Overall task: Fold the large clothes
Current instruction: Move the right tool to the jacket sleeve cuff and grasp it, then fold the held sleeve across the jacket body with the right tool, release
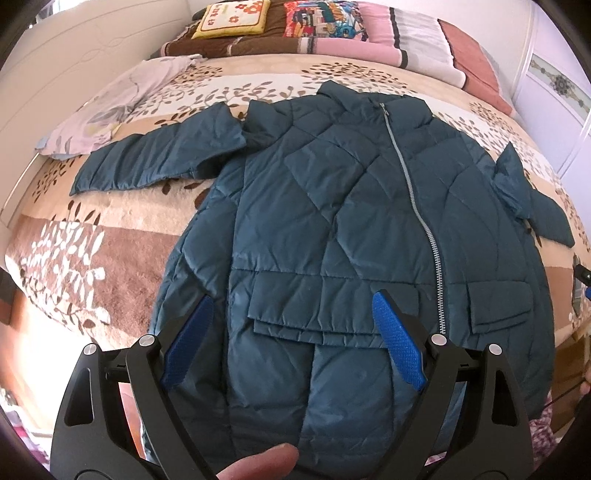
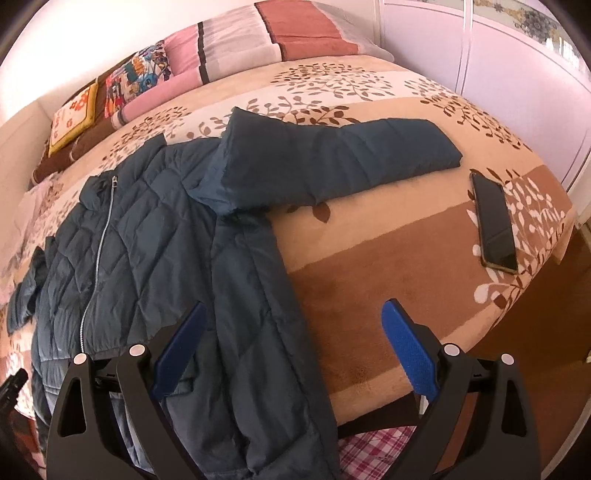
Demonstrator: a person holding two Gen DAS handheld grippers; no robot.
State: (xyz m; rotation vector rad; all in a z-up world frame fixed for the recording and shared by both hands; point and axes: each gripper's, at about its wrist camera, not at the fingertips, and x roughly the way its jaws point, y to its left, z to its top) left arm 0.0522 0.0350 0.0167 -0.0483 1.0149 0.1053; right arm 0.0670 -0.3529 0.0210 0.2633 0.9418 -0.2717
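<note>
Bedding in beige, cream and brown with a leaf print (image 1: 122,221) covers the bed and carries everything else in both wrist views. Spread front-up across it lies a large teal quilted jacket (image 1: 332,206), zipped shut, its collar toward the headboard and its hem hanging over the near edge of the bed below the two grippers. One sleeve (image 1: 155,155) stretches out flat to the left in the left wrist view; the other sleeve (image 2: 340,158) lies straight out toward the wardrobe side in the right wrist view, where it looks flat and full length, while in the left wrist view it appears only as a bunched shape at the frame's edge. A silver zipper (image 1: 417,214) runs on a slant down the front, with flap pockets (image 1: 325,306) to either side. Folded blankets in pink, grey and rust (image 2: 258,40) are stacked at the head of the bed beside a comic-print cushion (image 1: 325,18) and a yellow flowered cushion (image 1: 232,18); a pale floral pillow (image 1: 107,110) sits by the left sleeve. A dark phone (image 2: 495,221) rests on the cover, well apart from the jacket, just beyond the right sleeve's cuff. The left gripper (image 1: 291,343) hangs over the jacket's lower front, jaws spread wide and holding nothing, a fingertip (image 1: 258,465) visible beneath it. The right gripper (image 2: 295,350) hovers at the jacket's right side edge, jaws likewise wide apart and empty.
</note>
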